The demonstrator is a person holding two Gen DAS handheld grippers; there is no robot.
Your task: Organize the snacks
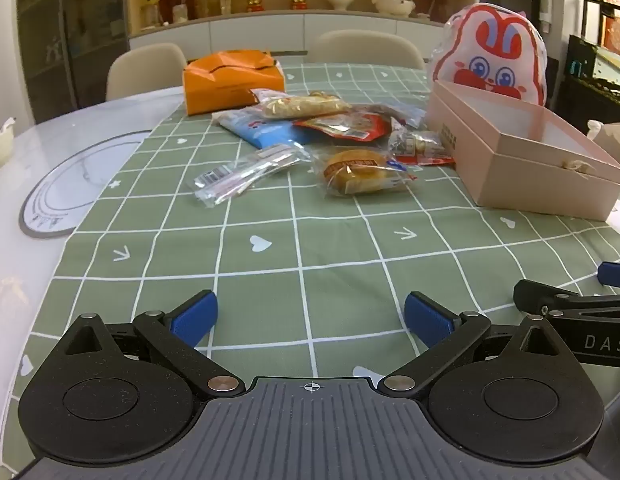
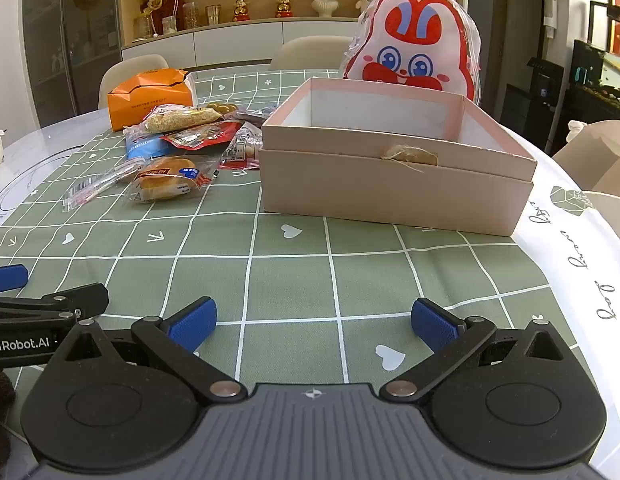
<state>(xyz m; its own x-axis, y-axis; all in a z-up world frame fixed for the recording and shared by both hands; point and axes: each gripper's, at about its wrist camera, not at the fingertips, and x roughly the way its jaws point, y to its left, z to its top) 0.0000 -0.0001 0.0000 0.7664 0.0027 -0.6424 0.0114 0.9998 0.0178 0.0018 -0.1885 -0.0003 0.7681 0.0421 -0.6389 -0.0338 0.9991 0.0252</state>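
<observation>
Several wrapped snacks lie in a pile on the green checked cloth: a bun in clear wrap [image 1: 359, 171] [image 2: 168, 179], a long clear packet [image 1: 246, 170] [image 2: 100, 184], a blue packet [image 1: 266, 133], a red packet [image 1: 345, 125] [image 2: 202, 136] and a bag of grains [image 1: 302, 106] [image 2: 182, 117]. An open pink box [image 1: 521, 160] [image 2: 393, 160] stands to their right. My left gripper [image 1: 311, 318] is open and empty, low over the cloth, well short of the pile. My right gripper [image 2: 313, 320] is open and empty in front of the box.
An orange paper bag [image 1: 230, 80] [image 2: 150, 98] stands behind the pile. A rabbit-print bag [image 1: 491, 56] [image 2: 413, 46] stands behind the box. A round grey mat [image 1: 66, 184] lies at the left. Chairs and a sideboard are beyond the table's far edge.
</observation>
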